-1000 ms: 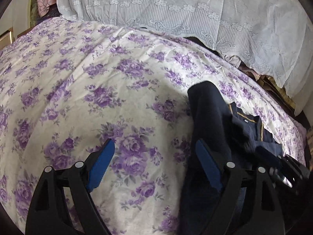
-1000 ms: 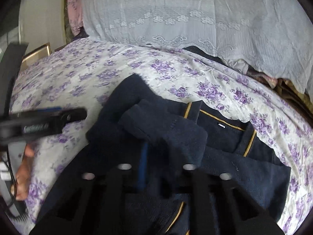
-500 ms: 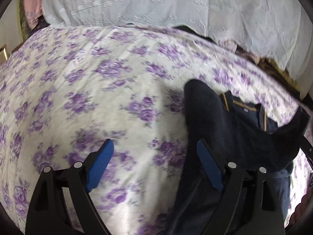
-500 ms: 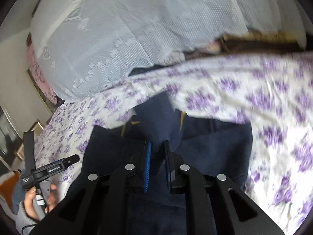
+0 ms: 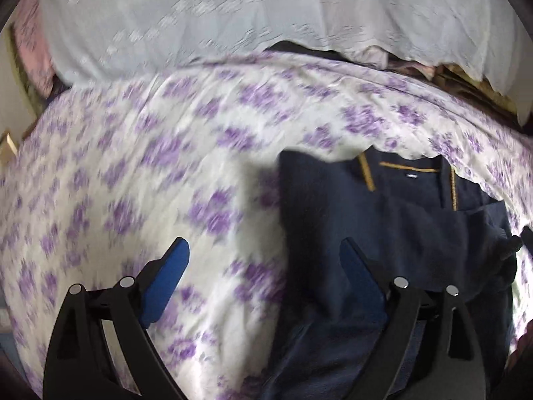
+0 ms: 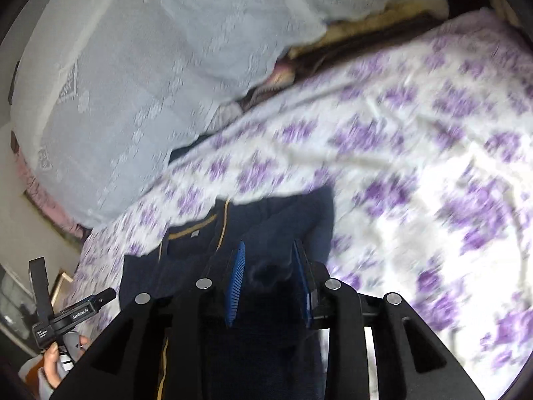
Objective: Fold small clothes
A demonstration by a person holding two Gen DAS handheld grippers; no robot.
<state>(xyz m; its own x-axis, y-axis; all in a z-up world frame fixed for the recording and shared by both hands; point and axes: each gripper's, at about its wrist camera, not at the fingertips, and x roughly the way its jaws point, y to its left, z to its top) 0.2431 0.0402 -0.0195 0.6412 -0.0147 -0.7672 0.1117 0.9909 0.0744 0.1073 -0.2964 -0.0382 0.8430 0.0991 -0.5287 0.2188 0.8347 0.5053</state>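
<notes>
Over the navy top (image 6: 266, 220) on the bed (image 6: 416, 166), right gripper (image 6: 268, 280) jaws opening, cloth btwn, left gripper (image 5: 263, 266) wide, empty—release sleeve flat w/o dragging.

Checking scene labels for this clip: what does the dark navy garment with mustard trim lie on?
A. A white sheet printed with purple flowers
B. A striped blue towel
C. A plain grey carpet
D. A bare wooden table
A: in both wrist views the navy garment lies on the white sheet with purple flowers, which spreads around it.
</notes>
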